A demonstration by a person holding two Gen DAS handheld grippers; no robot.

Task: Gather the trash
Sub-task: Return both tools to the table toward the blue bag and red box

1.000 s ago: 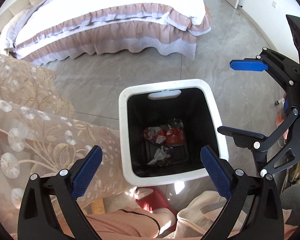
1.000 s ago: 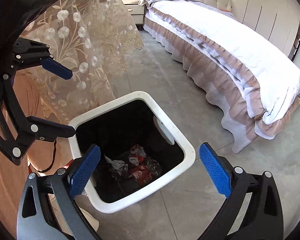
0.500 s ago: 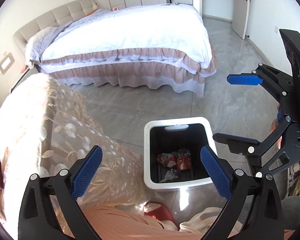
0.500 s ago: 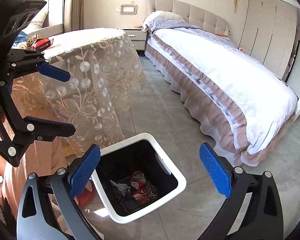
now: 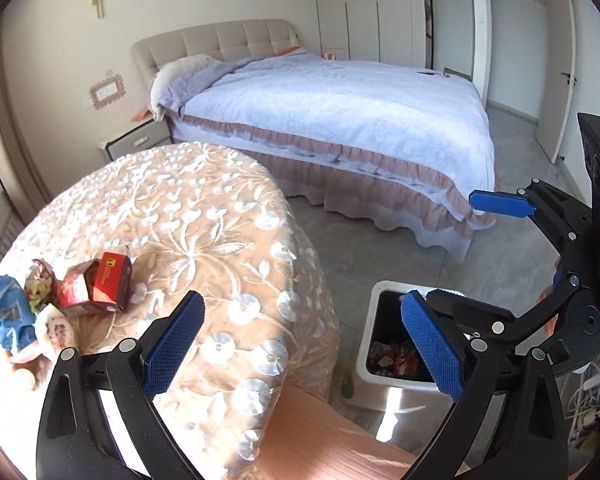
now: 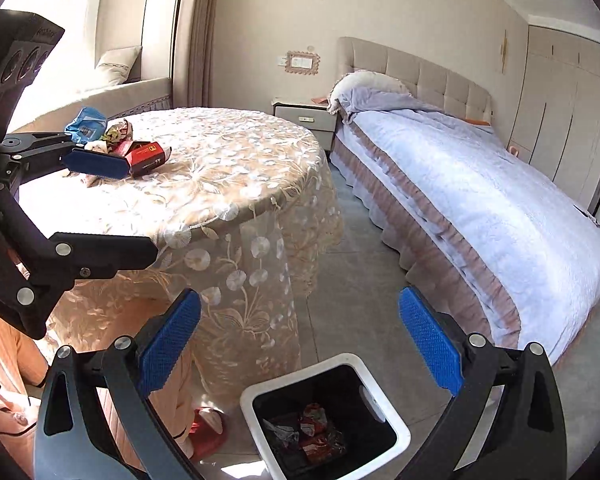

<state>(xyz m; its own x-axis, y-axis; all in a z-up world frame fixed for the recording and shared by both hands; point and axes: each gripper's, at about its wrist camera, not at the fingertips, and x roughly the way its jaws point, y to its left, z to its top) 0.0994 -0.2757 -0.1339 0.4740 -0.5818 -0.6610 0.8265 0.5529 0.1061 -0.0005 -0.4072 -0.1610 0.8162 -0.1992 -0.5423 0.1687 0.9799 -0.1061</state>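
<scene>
Bin (image 6: 396, 430) held crumpled wrappers (image 6: 314, 432); both grippers empty.
Left gripper (image 5: 304, 346) and right gripper (image 6: 300, 344) gaped wide; bare floor (image 6: 352, 280) lay between table (image 6: 204, 184) and bed (image 6: 500, 208).

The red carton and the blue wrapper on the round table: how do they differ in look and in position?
The red carton is a box with torn-open flaps and a yellow mark; the blue wrapper is soft and crumpled. The red carton lies nearer the table's middle; the blue wrapper lies near the table's edge, towards the window seat in the right wrist view. Both rest in the same small heap of trash, ungrasped.
</scene>
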